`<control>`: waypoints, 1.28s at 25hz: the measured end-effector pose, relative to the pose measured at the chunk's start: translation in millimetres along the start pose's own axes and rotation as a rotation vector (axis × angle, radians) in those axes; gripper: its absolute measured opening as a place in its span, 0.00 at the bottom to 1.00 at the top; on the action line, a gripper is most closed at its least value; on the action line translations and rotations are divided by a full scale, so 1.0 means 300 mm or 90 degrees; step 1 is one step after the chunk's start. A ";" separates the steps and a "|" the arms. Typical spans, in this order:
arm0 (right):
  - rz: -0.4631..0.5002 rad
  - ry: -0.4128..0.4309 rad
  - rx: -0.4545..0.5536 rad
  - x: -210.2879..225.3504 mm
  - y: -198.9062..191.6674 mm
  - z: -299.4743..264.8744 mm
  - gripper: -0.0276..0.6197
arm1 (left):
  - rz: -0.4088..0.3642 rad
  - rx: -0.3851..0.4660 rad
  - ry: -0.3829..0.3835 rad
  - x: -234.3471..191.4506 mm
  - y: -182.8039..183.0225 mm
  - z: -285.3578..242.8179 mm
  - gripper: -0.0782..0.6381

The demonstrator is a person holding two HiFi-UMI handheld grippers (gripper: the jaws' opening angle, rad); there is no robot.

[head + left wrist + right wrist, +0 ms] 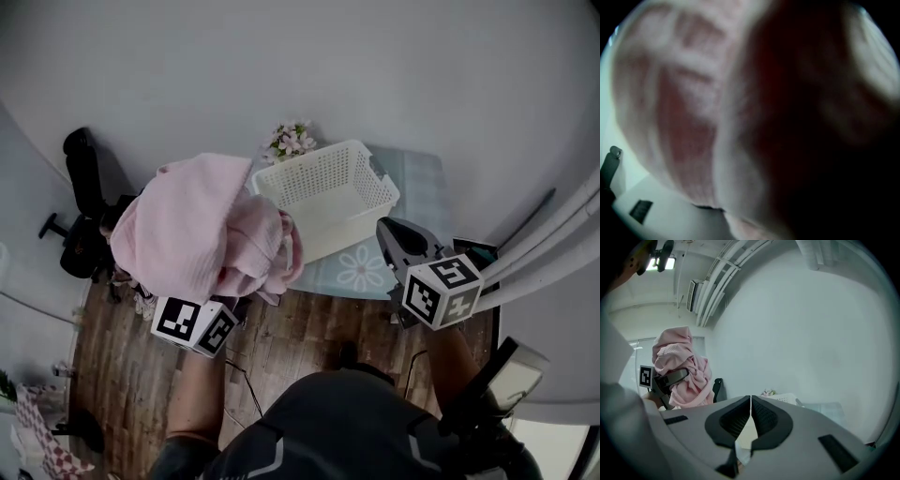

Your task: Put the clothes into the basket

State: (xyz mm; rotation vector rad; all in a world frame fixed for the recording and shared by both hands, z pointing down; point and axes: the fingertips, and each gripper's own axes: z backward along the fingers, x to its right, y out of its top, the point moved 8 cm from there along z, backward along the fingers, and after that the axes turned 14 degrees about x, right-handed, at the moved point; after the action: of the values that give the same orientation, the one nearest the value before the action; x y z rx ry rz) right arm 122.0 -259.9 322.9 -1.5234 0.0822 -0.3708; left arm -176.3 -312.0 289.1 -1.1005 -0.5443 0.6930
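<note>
Gripping a bulky bundle of pink clothes (202,230) with the left claw (675,377), spread wide around the thick fabric. Holding that bundle up in the air, left of the white basket (314,178), overlapping its near-left corner in the head view but not lying inside it. Filling almost the whole left gripper view with blurred pink knit, close against the lens. Pointing the right claw (384,228) toward the basket's right side, tips pressed together on nothing.

Seeing the basket resting on a pale blue tabletop (417,178) with a flower print, close to the back wall, and showing only its own bare perforated floor and sides. Seeing a small bunch of pink flowers (291,141) standing just behind the basket's far-left corner. Seeing a black office chair (82,178) at the left, beyond the clothes, and a wooden floor (300,337) running below the tabletop's near edge.
</note>
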 end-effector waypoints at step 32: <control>-0.017 -0.054 -0.007 0.406 0.017 -0.332 0.07 | -0.072 -0.277 -0.250 -0.199 -0.492 -0.613 0.66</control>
State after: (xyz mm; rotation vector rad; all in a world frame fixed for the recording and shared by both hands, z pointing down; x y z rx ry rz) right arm 209.6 -390.4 333.9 -1.5504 -0.0036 -0.3272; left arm -52.8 -510.6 355.9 -1.3304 -1.1244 0.7121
